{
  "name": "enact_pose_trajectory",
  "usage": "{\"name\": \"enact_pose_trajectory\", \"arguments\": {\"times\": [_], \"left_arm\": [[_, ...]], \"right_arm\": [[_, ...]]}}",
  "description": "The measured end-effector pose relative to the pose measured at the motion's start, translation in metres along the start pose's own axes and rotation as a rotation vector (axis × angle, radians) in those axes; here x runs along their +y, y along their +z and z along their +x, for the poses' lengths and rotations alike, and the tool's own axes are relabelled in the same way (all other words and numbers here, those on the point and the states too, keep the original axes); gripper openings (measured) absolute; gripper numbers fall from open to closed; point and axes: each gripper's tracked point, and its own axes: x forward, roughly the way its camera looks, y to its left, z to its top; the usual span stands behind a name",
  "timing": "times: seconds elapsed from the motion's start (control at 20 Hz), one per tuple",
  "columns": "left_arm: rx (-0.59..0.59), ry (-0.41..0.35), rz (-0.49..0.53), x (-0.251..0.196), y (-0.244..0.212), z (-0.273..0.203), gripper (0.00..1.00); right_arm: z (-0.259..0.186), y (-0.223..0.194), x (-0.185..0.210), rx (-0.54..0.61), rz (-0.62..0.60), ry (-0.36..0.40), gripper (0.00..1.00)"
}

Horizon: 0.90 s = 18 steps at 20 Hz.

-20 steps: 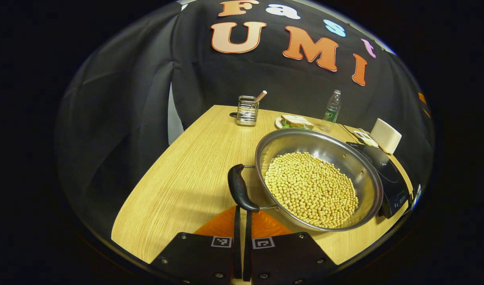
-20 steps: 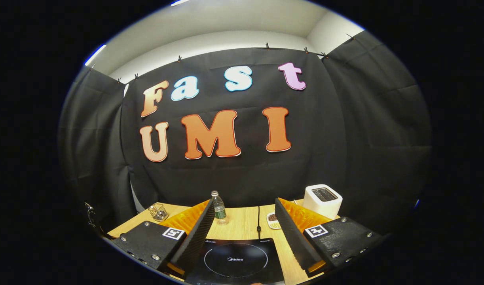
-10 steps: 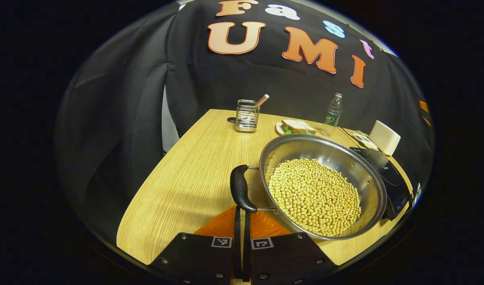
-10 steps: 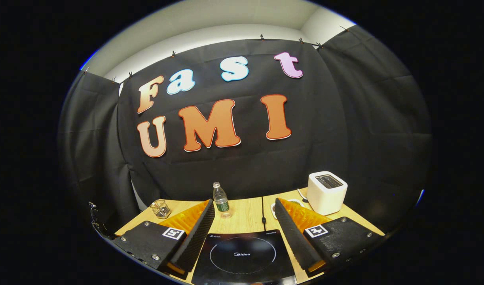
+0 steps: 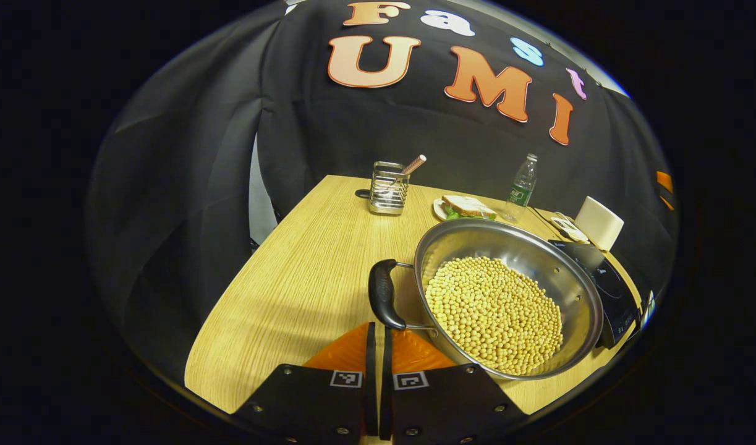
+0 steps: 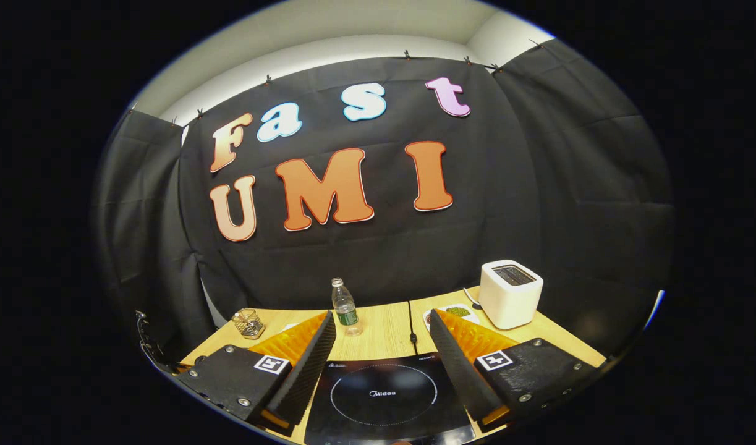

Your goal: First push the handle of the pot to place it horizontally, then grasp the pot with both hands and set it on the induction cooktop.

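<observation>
A steel pot (image 5: 541,256) filled with yellow beans (image 5: 495,312) sits on the wooden table (image 5: 303,272) in the left gripper view. Its black handle (image 5: 382,293) points toward me on the pot's left side. My left gripper (image 5: 376,327) is shut with nothing in it, its tips just below the handle's near end. The black induction cooktop (image 5: 609,287) lies right of the pot, its near edge hidden behind the rim. In the right gripper view the cooktop (image 6: 384,395) lies below my right gripper (image 6: 382,321), which hangs open and empty above it.
At the table's far side stand a wire utensil holder (image 5: 387,188), a plate with a sandwich (image 5: 467,207), a water bottle (image 5: 522,185) and a white toaster (image 6: 509,292). A small dish (image 6: 455,312) and a black cable (image 6: 410,321) lie behind the cooktop.
The left gripper view has shifted slightly, so the pot and handle sit a little to the right and lower. The right gripper has tilted down, showing more of the cooktop.
</observation>
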Motion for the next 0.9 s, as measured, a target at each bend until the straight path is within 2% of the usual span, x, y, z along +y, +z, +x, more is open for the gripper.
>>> {"name": "enact_pose_trajectory", "arguments": {"times": [0.1,0.2,0.35,0.45,0.5,0.55,0.65,0.7,0.75,0.8,0.9], "left_arm": [[0.002,0.004,0.001,0.002,-0.001,-0.005,0.04],[-0.020,0.012,0.005,0.006,0.002,-0.014,0.04],[-0.088,0.030,0.033,0.008,0.016,-0.029,0.01],[-0.117,0.012,0.050,-0.001,0.025,-0.037,0.02],[-0.129,-0.002,0.060,-0.005,0.029,-0.041,0.00],[-0.140,-0.010,0.073,-0.011,0.033,-0.042,0.04],[-0.154,-0.013,0.096,-0.019,0.041,-0.042,0.05],[-0.163,-0.017,0.101,-0.023,0.045,-0.040,0.15],[-0.171,-0.033,0.102,-0.030,0.050,-0.038,0.09],[-0.173,-0.043,0.101,-0.033,0.052,-0.035,0.27],[-0.160,-0.040,0.095,-0.031,0.051,-0.025,0.29]], "right_arm": [[0.001,-0.014,0.005,0.030,-0.008,-0.010,0.95],[-0.002,-0.025,0.021,0.053,-0.009,0.013,0.95],[-0.001,-0.039,0.037,0.063,-0.014,0.022,0.95],[-0.001,-0.053,0.048,0.072,-0.021,0.022,0.95],[0.000,-0.060,0.056,0.079,-0.029,0.029,0.95],[0.001,-0.068,0.064,0.085,-0.040,0.032,0.95],[0.004,-0.085,0.078,0.099,-0.057,0.034,0.95],[0.006,-0.095,0.086,0.112,-0.054,0.037,0.95],[0.008,-0.108,0.097,0.135,-0.047,0.047,0.95],[0.009,-0.121,0.109,0.164,-0.039,0.062,0.95],[0.014,-0.147,0.133,0.224,-0.041,0.091,0.95]]}}
